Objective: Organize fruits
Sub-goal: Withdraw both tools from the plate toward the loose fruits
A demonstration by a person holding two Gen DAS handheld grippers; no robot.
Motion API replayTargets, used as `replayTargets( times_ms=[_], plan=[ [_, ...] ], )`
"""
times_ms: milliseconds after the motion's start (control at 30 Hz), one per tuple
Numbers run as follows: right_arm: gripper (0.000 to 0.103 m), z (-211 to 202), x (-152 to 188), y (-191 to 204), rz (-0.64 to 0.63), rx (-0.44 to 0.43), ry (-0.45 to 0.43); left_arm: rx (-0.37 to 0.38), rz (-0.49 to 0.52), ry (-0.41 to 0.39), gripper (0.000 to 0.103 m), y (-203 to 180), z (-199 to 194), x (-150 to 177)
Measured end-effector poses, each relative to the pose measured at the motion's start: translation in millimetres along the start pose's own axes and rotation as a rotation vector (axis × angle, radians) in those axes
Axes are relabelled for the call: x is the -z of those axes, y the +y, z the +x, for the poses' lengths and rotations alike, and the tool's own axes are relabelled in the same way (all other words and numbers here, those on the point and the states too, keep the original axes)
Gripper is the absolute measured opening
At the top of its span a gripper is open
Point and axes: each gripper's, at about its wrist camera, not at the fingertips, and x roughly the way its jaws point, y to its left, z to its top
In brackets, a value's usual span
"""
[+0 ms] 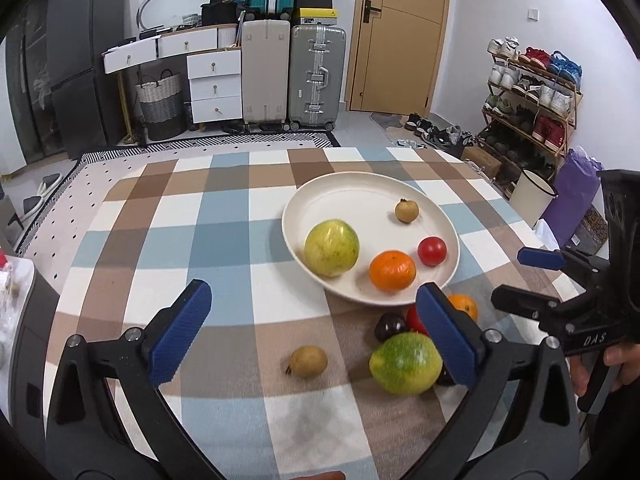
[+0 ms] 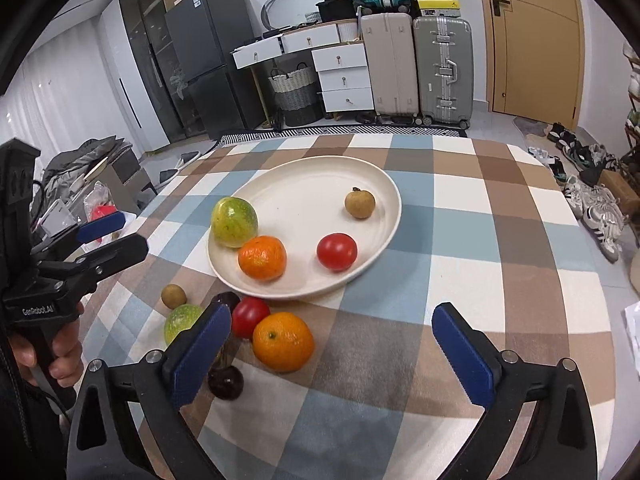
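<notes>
A cream plate (image 1: 360, 192) on the checked cloth holds a yellow-green fruit (image 1: 331, 248), an orange (image 1: 392, 271), a tomato (image 1: 432, 251) and a small brown longan (image 1: 407, 211). In front of the plate, loose on the cloth, lie a second longan (image 1: 308, 361), a green fruit (image 1: 405, 363), a dark plum (image 2: 226, 382), a tomato (image 2: 250, 316) and an orange (image 2: 283, 342). My left gripper (image 1: 312, 292) is open above the near cloth, nothing between its pads. My right gripper (image 2: 331, 312) is open too and empty, with the loose orange by its left finger.
The table's far edge (image 1: 280, 148) drops to a patterned rug. Beyond it stand suitcases (image 1: 316, 76), white drawers (image 1: 216, 88) and a dark fridge (image 1: 80, 60). A shoe rack (image 1: 532, 92) and a white bin (image 1: 532, 196) are at the right.
</notes>
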Motion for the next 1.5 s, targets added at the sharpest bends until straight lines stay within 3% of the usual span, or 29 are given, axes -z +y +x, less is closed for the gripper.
replayTargets(
  times_ms=[667,967,1333,1500],
  plan=[
    [0.102,-21.0,37.3,2.1,0.01,0.012,0.042,0.044,-0.005,0.069,0.102,-21.7,-10.2,41.2],
    [0.102,-7.2,49.7,13.9,0.006,0.007,0.084,0.063,-0.001,0.101,0.102,-22.2,-4.1,55.8],
    [0.102,16.2,58.1,49.2,-0.09,-0.013,0.15,0.067,-0.036,0.106,0.102,-11.0,-5.8,65.2],
    [0.097,22.9,57.2,60.7,-0.115,-0.031,0.159,0.073,-0.041,0.095,0.102,-6.8,-8.3,65.5]
  ],
)
